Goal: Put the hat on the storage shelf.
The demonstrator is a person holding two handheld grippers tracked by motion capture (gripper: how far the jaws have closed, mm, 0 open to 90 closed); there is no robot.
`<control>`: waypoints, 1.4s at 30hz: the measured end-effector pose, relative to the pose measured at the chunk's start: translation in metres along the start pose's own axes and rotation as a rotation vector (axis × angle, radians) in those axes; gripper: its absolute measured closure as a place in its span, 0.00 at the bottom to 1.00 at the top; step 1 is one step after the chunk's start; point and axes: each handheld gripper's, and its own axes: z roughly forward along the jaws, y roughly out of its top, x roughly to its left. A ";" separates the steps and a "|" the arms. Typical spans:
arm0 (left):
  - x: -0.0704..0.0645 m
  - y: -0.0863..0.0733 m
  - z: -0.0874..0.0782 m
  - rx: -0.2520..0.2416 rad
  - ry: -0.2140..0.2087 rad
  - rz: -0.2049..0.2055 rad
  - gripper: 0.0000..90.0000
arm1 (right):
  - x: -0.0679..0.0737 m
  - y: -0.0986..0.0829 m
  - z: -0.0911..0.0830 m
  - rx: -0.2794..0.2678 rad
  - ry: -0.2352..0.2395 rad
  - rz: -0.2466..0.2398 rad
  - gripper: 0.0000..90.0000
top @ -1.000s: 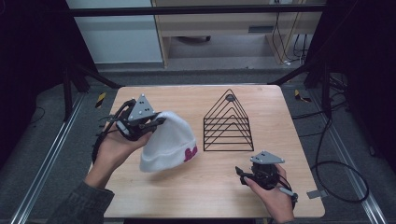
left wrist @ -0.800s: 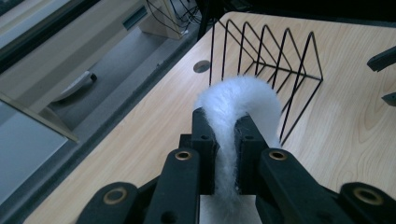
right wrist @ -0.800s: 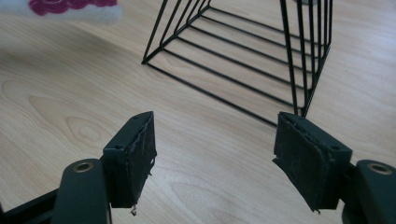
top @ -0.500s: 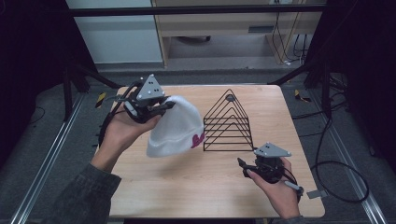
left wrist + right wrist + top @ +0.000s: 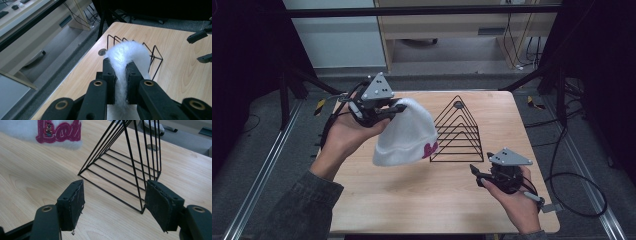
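A white fuzzy beanie (image 5: 406,135) with a pink patch (image 5: 430,149) hangs in the air over the table's left half. My left gripper (image 5: 396,108) is shut on its crown, and the white fabric (image 5: 122,82) is pinched between the jaws in the left gripper view. A black wire rack (image 5: 458,130) of triangular frames stands at the table's middle right. My right gripper (image 5: 475,172) stands open near the rack's front corner (image 5: 142,211), nothing between its pads (image 5: 72,203). The beanie's pink patch (image 5: 58,131) lies at the top left of the right gripper view.
The wooden table (image 5: 412,200) has a round metal grommet (image 5: 457,105) behind the rack. A cable (image 5: 572,180) trails off the right edge. A yellow-black marker (image 5: 319,107) lies on the floor at the left. A cabinet (image 5: 452,30) stands beyond the table.
My left gripper has lifted the beanie off the table and carried it up and toward the rack. The right gripper has stayed near the front right, shifting only slightly.
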 end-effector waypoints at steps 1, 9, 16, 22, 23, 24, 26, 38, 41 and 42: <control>0.000 0.000 0.000 0.000 0.000 0.000 0.90 | 0.000 0.000 0.000 0.000 0.000 0.000 0.36; -0.002 0.012 -0.001 -0.026 -0.003 0.010 0.90 | 0.000 0.007 -0.002 -0.004 -0.001 -0.009 0.36; -0.004 0.027 -0.006 -0.051 0.001 0.030 0.90 | -0.002 0.014 -0.009 -0.027 -0.006 -0.020 0.37; -0.003 0.039 -0.009 -0.074 0.004 0.045 0.90 | -0.005 0.019 -0.011 -0.038 -0.005 -0.031 0.39; -0.003 0.040 -0.010 -0.076 0.003 0.043 0.90 | -0.005 0.021 -0.011 -0.036 -0.006 -0.030 0.39; -0.003 0.042 -0.010 -0.084 0.004 0.044 0.90 | -0.007 0.024 -0.011 -0.041 -0.011 -0.039 0.40; -0.002 0.045 -0.009 -0.099 -0.005 0.042 0.90 | -0.008 0.027 -0.011 -0.042 -0.013 -0.046 0.40; 0.002 0.069 -0.004 -0.143 -0.012 0.071 0.90 | -0.016 0.051 -0.007 -0.079 0.004 -0.055 0.38; 0.003 0.075 -0.003 -0.153 -0.014 0.081 0.90 | -0.018 0.057 -0.007 -0.092 0.013 -0.060 0.39; 0.003 0.077 -0.002 -0.155 -0.017 0.085 0.90 | -0.019 0.060 -0.007 -0.101 0.019 -0.063 0.39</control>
